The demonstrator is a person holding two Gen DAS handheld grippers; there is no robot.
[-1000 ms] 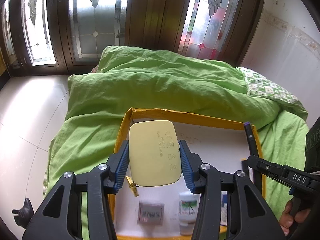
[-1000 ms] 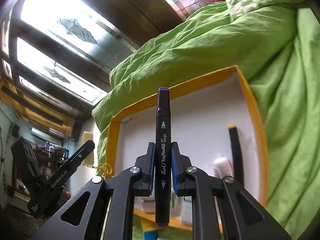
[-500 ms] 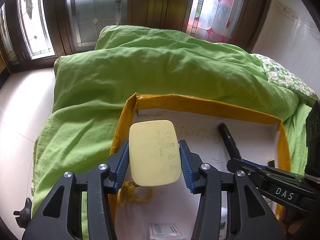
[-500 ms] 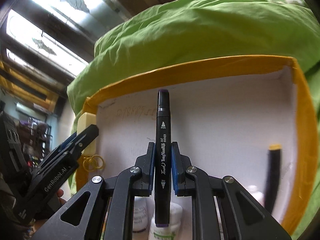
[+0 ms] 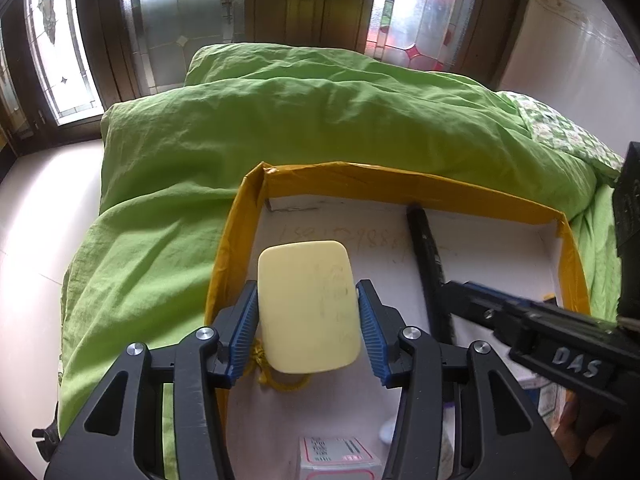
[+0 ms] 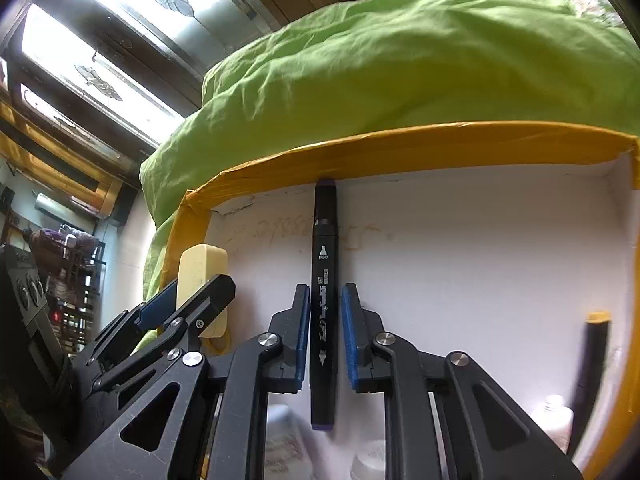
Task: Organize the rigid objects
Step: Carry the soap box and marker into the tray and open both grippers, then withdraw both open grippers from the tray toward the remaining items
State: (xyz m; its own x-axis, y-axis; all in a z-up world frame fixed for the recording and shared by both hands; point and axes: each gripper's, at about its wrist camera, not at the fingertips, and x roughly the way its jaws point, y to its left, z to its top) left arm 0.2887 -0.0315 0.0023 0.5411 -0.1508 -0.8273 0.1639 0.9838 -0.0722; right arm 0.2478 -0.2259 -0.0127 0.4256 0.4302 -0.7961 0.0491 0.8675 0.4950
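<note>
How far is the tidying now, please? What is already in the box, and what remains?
Done: a yellow-capped marker, a white bottle and a labelled carton lie in the yellow-rimmed box. In hand: the purple-capped marker sits between the right tool's open pads, tip at the far wall; the left tool grips a cream case over the box. Left: release the case, withdraw both.

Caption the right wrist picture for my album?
Right gripper, pads barely apart, around a black marker whose tip meets the far wall of the yellow-rimmed box.
</note>
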